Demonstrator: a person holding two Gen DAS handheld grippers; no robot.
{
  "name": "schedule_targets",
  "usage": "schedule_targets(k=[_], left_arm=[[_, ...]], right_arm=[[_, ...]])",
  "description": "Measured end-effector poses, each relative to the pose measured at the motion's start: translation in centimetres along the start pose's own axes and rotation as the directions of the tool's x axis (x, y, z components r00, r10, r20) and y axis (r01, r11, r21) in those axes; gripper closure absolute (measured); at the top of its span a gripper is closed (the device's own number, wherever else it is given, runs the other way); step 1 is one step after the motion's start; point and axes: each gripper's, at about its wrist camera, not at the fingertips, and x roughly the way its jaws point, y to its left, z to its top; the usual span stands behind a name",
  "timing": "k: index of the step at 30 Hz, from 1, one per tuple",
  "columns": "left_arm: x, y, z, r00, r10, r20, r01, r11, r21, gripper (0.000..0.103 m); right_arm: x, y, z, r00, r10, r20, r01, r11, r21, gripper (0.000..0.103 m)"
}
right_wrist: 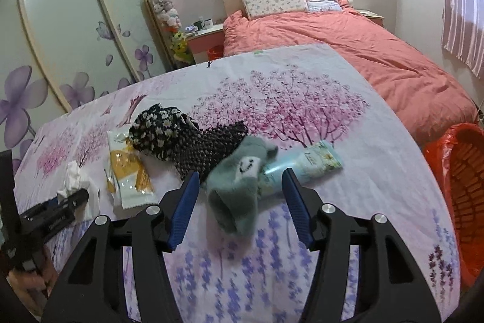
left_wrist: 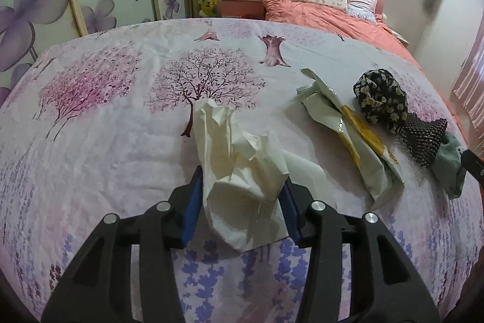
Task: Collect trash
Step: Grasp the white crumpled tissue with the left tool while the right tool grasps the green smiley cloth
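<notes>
A crumpled white tissue [left_wrist: 239, 171] lies on the flowered tablecloth [left_wrist: 106, 141] between the blue pads of my left gripper [left_wrist: 240, 186]; the jaws are wide and flank it, and I cannot tell if they touch it. The tissue also shows in the right wrist view [right_wrist: 75, 180]. A white and yellow wrapper [left_wrist: 348, 135] lies to the right; it also shows in the right wrist view [right_wrist: 127, 171]. My right gripper [right_wrist: 240, 180] is open above a green fuzzy sock [right_wrist: 239, 189]. A light blue tube [right_wrist: 305, 165] lies partly under the sock.
A black floral cloth [right_wrist: 157, 129] and a dark dotted sock [right_wrist: 208, 150] lie behind the green sock. A red-lined bin [right_wrist: 459, 186] stands off the table's right edge. A bed with a coral duvet [right_wrist: 348, 50] and a wardrobe [right_wrist: 60, 35] lie beyond.
</notes>
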Motion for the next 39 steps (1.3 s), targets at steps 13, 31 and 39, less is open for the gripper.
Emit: schedule_targets(k=[13,31,39], left_arm=[[0.1,-0.2,0.0,1.0,-0.002,-0.004,0.002,1.0,0.004,0.052],[0.1,0.2,0.0,1.0,-0.031,0.001,0.031,0.999,-0.016,0.05],[0.1,0.1,-0.1,1.0,-0.031,0.001,0.031,0.999,-0.016,0.05]], right_arm=[[0.2,0.0,-1.2,0.999,-0.041,0.033,0.041,0.999,-0.013,0.046],[1.9,1.0,-1.1,0.998,-0.03,-0.047,0.027,0.998,-0.065,0.072],[1.5,-0.1,-1.2,0.999,0.025,-0.043,-0.026,0.999,-0.021,0.093]])
